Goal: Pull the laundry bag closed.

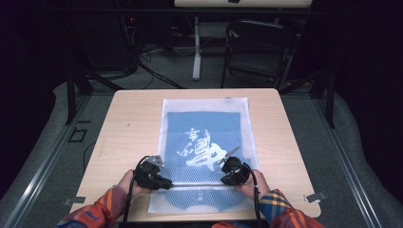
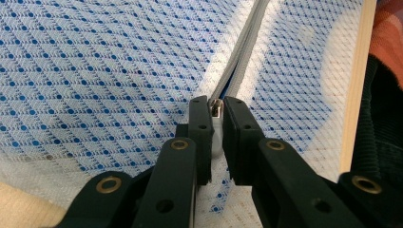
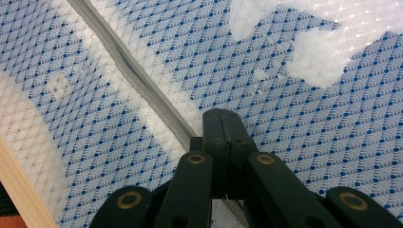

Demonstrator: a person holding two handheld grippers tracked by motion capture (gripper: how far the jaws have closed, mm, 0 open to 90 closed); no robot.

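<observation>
A white mesh bag [image 1: 204,109] lies flat on the table, and a blue cloth with a white print [image 1: 202,142] shows through it. A grey zipper [image 1: 197,186] crosses the bag near the front edge. My left gripper [image 1: 168,183] points right along it. In the left gripper view my left gripper [image 2: 216,111] is shut on the small zipper pull [image 2: 216,107], with the zipper [image 2: 244,45] running away beyond it. My right gripper [image 1: 226,179] is at the zipper's right end. In the right gripper view my right gripper [image 3: 222,124] is pressed shut on the zipper band [image 3: 138,80].
The wooden table [image 1: 128,118] has bare margins left and right of the bag. Its front edge [image 2: 354,95] runs close beside my left gripper. A folding chair [image 1: 256,47] and a table leg [image 1: 196,47] stand on the floor beyond.
</observation>
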